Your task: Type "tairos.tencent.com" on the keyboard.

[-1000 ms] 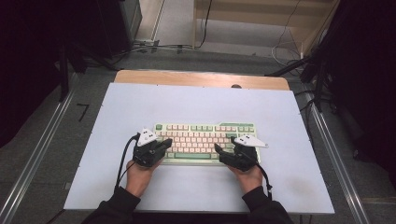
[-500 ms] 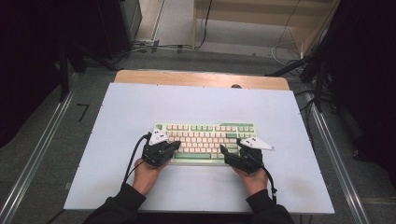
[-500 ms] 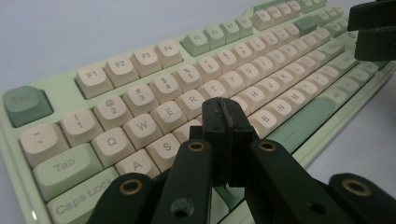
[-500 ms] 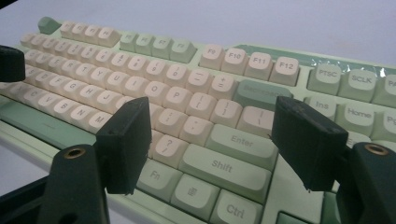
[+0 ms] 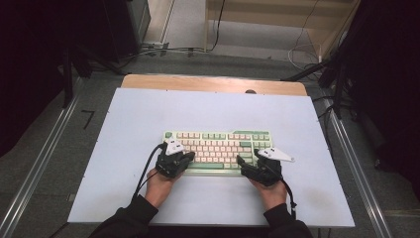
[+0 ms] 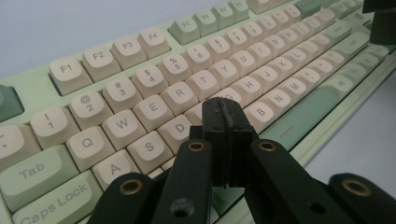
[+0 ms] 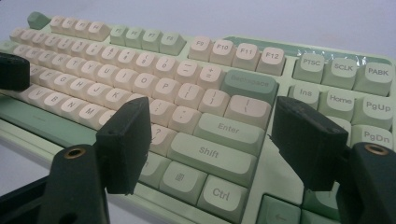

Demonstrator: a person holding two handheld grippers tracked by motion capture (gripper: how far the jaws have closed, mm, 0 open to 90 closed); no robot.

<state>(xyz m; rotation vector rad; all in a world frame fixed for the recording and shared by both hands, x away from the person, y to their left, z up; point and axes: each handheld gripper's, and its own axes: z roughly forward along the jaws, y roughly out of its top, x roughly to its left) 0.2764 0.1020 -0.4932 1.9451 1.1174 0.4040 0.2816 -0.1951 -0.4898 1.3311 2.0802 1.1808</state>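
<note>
A white table (image 5: 148,124) carries a green and cream keyboard (image 5: 218,145), set level with the table's near edge and slightly toward the person. The left gripper (image 5: 189,157) sits at the keyboard's near left corner, its tips over the lower left keys. The right gripper (image 5: 241,161) sits at the near right, its tips at the lower key rows. Both hands enter from the bottom in dark sleeves. A black cable (image 5: 146,171) loops from the left gripper across the table. A wooden strip (image 5: 208,83) borders the far edge.
</note>
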